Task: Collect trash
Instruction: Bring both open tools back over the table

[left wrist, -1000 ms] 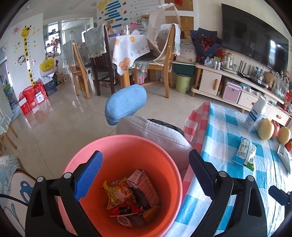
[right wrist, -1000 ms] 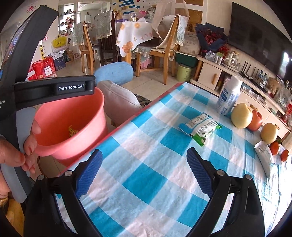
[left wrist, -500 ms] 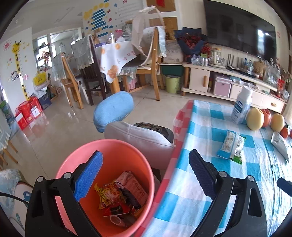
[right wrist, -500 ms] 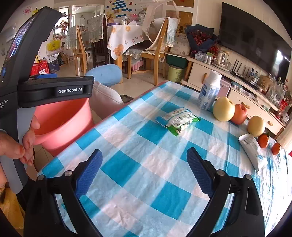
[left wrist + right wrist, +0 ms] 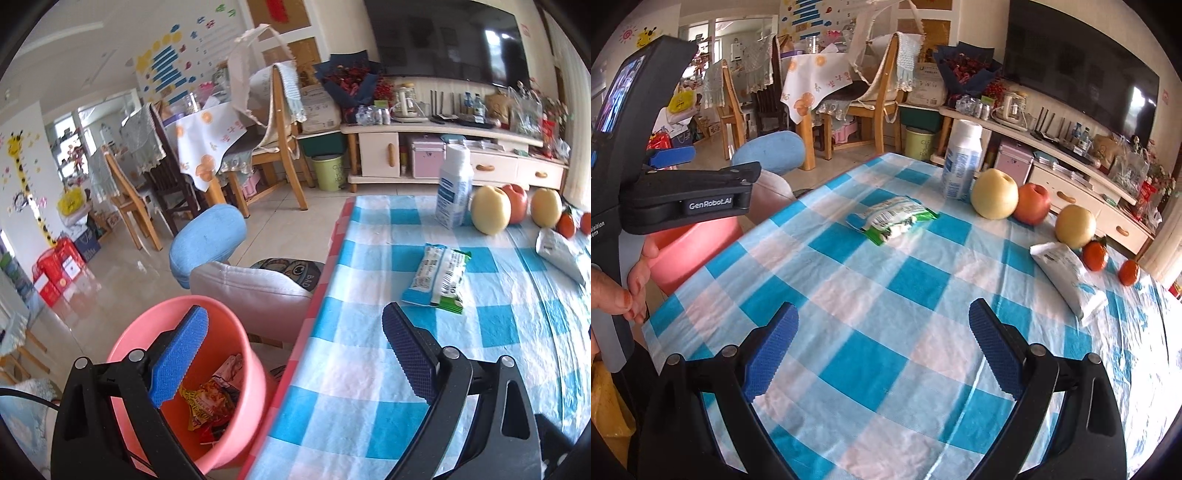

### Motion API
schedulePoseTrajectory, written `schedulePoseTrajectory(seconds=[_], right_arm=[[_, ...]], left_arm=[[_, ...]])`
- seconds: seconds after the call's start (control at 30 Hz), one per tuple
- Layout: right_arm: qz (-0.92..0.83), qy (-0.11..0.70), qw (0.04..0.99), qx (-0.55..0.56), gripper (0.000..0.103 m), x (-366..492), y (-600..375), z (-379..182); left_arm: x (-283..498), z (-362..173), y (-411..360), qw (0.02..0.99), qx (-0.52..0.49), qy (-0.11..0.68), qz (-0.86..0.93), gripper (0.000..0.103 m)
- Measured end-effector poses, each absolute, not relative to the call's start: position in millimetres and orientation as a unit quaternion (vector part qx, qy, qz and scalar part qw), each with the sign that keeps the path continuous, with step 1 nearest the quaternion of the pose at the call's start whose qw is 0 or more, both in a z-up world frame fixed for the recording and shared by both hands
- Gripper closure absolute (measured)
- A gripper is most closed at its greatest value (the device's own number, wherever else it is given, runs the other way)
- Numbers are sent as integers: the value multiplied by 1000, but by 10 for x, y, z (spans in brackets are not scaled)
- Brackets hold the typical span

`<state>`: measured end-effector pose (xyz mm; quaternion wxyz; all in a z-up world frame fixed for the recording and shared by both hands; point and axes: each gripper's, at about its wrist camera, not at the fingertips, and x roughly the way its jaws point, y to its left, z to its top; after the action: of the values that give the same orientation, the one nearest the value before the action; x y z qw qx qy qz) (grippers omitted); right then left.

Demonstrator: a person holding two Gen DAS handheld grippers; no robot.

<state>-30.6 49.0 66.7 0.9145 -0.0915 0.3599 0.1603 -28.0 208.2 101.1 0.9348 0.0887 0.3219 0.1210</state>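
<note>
A pink bin (image 5: 236, 354) with several wrappers inside stands on the floor at the table's left edge; it also shows in the right wrist view (image 5: 690, 251). A green-and-white snack wrapper (image 5: 437, 278) lies on the checked tablecloth (image 5: 369, 369), also in the right wrist view (image 5: 894, 219). A white packet (image 5: 1067, 278) lies further right. My left gripper (image 5: 295, 358) is open and empty over the bin and table edge. My right gripper (image 5: 882, 350) is open and empty above the cloth, short of the wrapper.
A white bottle (image 5: 962, 160), pears (image 5: 993, 194), an apple (image 5: 1032, 203) and small oranges (image 5: 1095, 254) stand at the table's far side. A grey-cushioned chair (image 5: 251, 288) sits behind the bin. The left handheld unit (image 5: 665, 192) is at the right view's left.
Both grippers swung right and forward over the table. The bin slid to the lower left of the left view; the wrapper and fruit came nearer. Both stayed open.
</note>
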Motion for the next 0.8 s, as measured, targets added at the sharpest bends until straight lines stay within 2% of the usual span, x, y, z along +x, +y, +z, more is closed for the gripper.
schedulePoseTrajectory(seconds=[0.8], right_arm=[[128,374,918,-32,9,-214,-422,493]], left_arm=[[-290,679,1225,923,155,349,54,9]])
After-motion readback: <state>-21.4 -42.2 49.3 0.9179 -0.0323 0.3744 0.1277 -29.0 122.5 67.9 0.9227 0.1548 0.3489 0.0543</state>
